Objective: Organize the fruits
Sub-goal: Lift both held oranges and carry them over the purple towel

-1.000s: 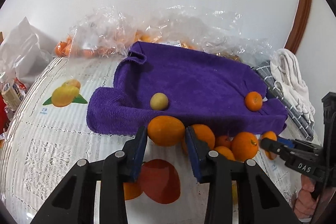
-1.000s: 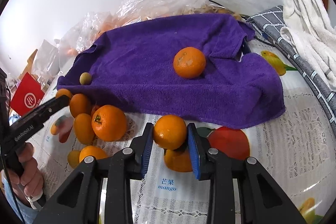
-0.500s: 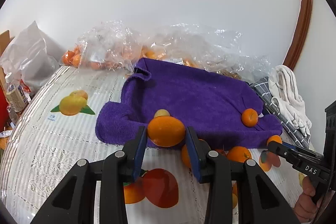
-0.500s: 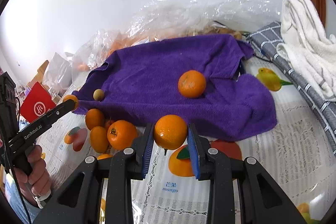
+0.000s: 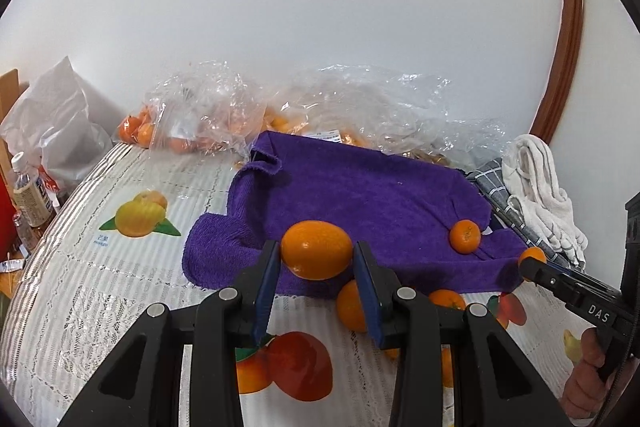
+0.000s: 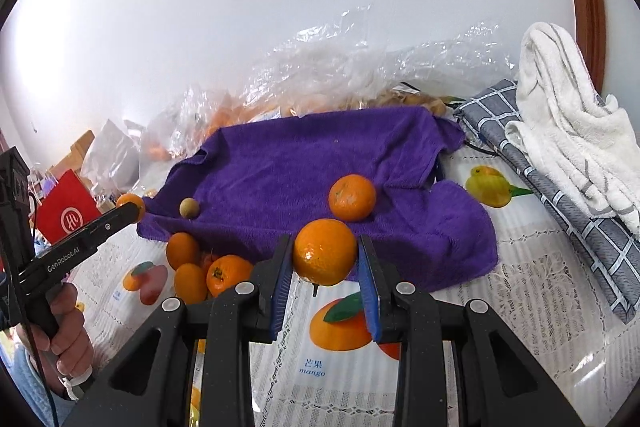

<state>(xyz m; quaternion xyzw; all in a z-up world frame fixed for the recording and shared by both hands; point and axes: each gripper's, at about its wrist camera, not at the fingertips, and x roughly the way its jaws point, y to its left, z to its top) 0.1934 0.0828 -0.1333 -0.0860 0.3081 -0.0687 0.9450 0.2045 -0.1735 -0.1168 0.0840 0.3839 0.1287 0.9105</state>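
Both claws (image 5: pixel 316 259) (image 6: pixel 325 254) apparently clamped, raised.

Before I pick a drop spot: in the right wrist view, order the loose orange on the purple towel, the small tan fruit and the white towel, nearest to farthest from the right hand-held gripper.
1. Loose orange: on the purple towel, just beyond the right hand-held gripper.
2. Small tan fruit: towel's left edge.
3. White towel: far right, on the checked cloth.
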